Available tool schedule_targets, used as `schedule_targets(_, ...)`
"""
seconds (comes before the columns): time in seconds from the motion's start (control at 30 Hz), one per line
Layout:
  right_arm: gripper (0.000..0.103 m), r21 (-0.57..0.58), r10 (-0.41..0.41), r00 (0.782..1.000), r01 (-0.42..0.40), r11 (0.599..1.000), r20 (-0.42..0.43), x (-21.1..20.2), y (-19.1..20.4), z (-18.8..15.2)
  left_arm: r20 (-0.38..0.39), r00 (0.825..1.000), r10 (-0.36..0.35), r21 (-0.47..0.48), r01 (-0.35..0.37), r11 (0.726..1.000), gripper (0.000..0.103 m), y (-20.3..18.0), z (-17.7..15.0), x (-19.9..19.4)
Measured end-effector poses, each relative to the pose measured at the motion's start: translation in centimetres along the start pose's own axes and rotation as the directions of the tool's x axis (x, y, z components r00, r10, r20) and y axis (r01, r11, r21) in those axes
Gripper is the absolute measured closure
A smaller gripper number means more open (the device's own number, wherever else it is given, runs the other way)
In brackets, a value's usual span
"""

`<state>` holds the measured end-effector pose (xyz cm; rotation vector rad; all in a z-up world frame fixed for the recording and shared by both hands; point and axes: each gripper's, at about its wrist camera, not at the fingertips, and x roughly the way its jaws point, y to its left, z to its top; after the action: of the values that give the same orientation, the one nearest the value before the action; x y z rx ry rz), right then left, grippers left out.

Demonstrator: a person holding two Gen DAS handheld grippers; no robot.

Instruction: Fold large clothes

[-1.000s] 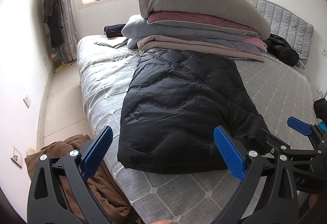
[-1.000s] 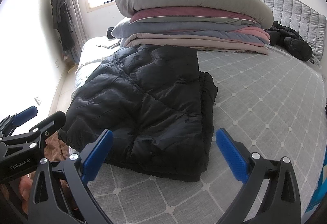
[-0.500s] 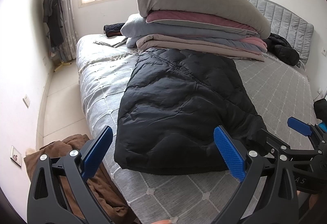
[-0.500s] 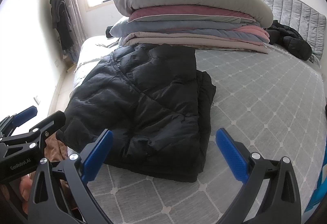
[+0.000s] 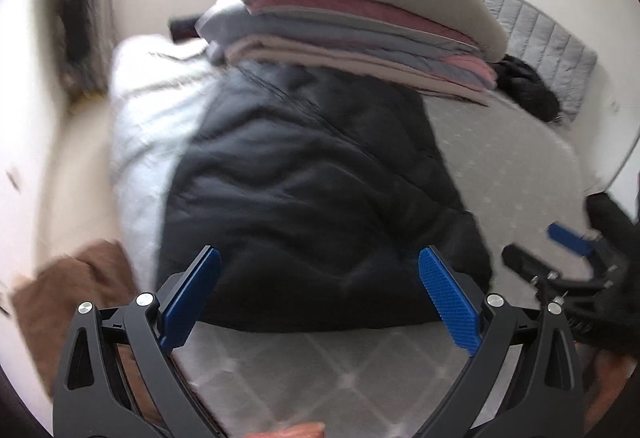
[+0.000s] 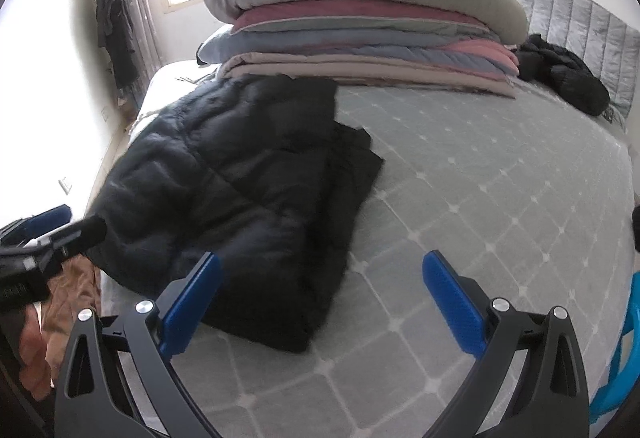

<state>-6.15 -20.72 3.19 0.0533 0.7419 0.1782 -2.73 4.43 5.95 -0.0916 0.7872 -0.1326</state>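
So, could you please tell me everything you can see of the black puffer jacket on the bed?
The black puffer jacket is a quilted, puffy garment with a slightly shiny shell, already folded lengthwise into a long slab. It lies flat on the grey quilted bed cover, near the bed's left edge. Its far end reaches the foot of the stack of folded bedding; a thinner layer sticks out along its right side. Neither the left tool nor the right tool touches it; both are open.
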Motion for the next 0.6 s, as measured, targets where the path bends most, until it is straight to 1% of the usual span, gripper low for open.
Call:
schedule_targets(0.07, 0.006, 0.011, 0.002, 1.000, -0.002, 1.000, -0.012, 0.3, -1.2, -1.1, 0.003, 0.998, -0.057, -0.022, 0.057, 0.998, 0.008, 0.0, -0.2, 0.3)
schedule_targets(0.1, 0.006, 0.018, 0.007, 1.000, -0.007, 1.000, -0.019, 0.5, -1.7, -1.5, 0.040, 0.997, -0.060, -0.031, 0.061, 0.998, 0.008, -0.1, -0.4, -0.1)
schedule_targets(0.17, 0.006, 0.041, 0.024, 0.999, -0.023, 0.999, -0.023, 0.7, -2.6, -2.4, 0.118, 0.993, 0.017, -0.016, -0.015, 1.000, 0.008, -0.5, -0.6, -0.9)
schedule_targets(0.23, 0.006, 0.065, 0.042, 0.999, -0.041, 0.997, -0.011, 0.8, -3.3, -2.9, 0.137, 0.989, 0.048, 0.014, -0.051, 0.999, 0.008, -0.9, -0.6, -1.0)
schedule_targets(0.27, 0.006, 0.076, 0.052, 0.999, -0.052, 0.996, 0.001, 0.6, -3.5, -3.0, 0.130, 0.990, 0.052, 0.014, -0.055, 0.998, 0.008, -0.9, -0.6, -0.9)
schedule_targets(0.33, 0.006, 0.083, 0.059, 0.998, -0.062, 0.995, 0.031, 0.1, -3.7, -2.9, 0.103, 0.991, 0.090, 0.014, -0.092, 0.996, 0.008, -0.9, -0.6, -0.2)
schedule_targets(0.4, 0.006, 0.076, 0.059, 0.997, -0.063, 0.995, 0.056, -0.4, -3.6, -2.8, 0.059, 0.990, 0.127, 0.026, -0.129, 0.991, 0.008, -1.1, -0.6, 0.7)
schedule_targets(0.47, 0.006, 0.059, 0.056, 0.996, -0.061, 0.996, 0.075, -1.0, -3.2, -2.7, 0.021, 0.990, 0.139, 0.042, -0.140, 0.989, 0.008, -1.2, -0.6, 1.2)
schedule_targets(0.57, 0.006, 0.023, 0.046, 0.995, -0.048, 0.999, 0.092, -1.5, -2.3, -2.6, 0.020, 0.982, 0.186, 0.063, -0.187, 0.980, 0.008, -1.5, -0.8, 1.3)
schedule_targets(0.6, 0.006, 0.014, 0.044, 0.994, -0.045, 0.999, 0.096, -1.7, -2.1, -2.7, 0.021, 0.982, 0.190, 0.071, -0.191, 0.979, 0.008, -1.6, -0.7, 1.4)
